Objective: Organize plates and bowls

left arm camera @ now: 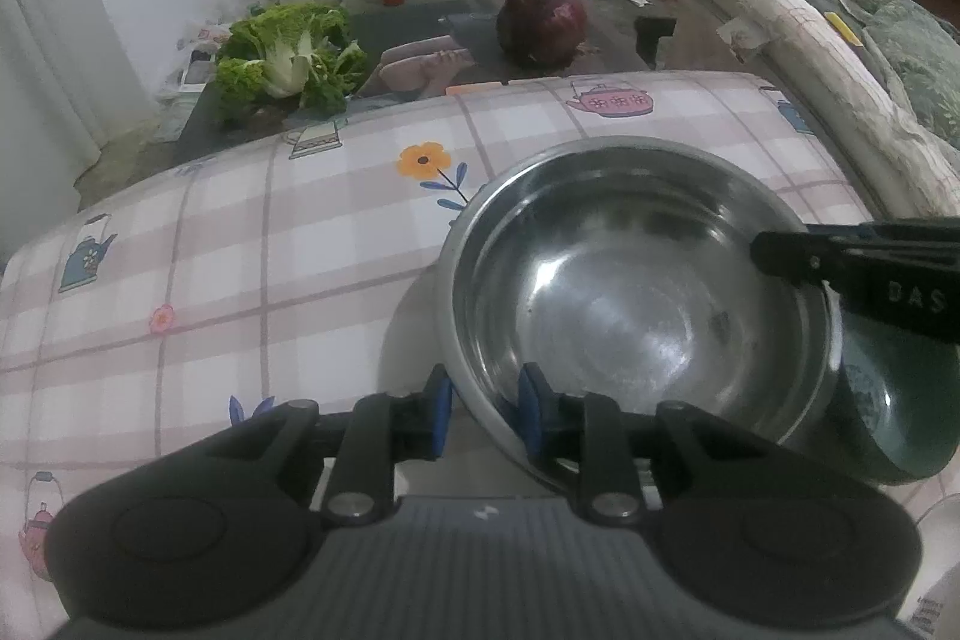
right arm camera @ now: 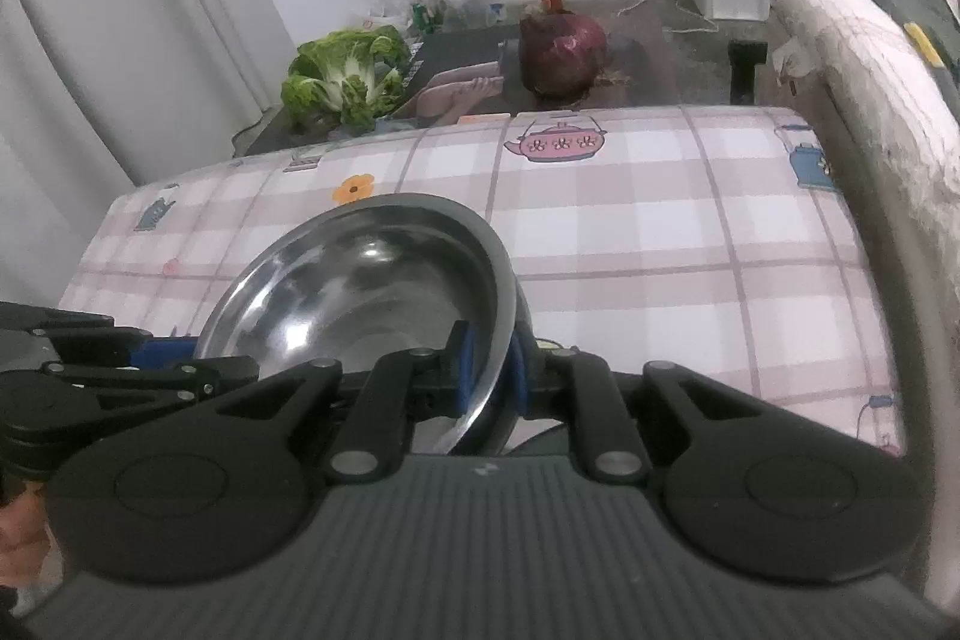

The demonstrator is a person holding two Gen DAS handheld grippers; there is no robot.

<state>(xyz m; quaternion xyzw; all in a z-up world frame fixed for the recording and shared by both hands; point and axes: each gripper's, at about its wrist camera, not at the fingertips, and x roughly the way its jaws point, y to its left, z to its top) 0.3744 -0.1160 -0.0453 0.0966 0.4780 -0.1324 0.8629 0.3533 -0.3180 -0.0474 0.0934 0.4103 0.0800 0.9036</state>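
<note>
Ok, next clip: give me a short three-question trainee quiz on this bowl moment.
1. True or false: the steel bowl holds food.
2. The pads on the left tongs are: A red, B blue, C yellow.
3. How many tongs grip the steel bowl's rim?
Key: 1 false, it is empty. 2 B. 3 two: the left tongs and the right tongs.

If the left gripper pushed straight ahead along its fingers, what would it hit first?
The steel bowl: the left gripper already straddles its near rim, so it would probably just drive further onto the bowl wall, though depth is hard to judge.
</note>
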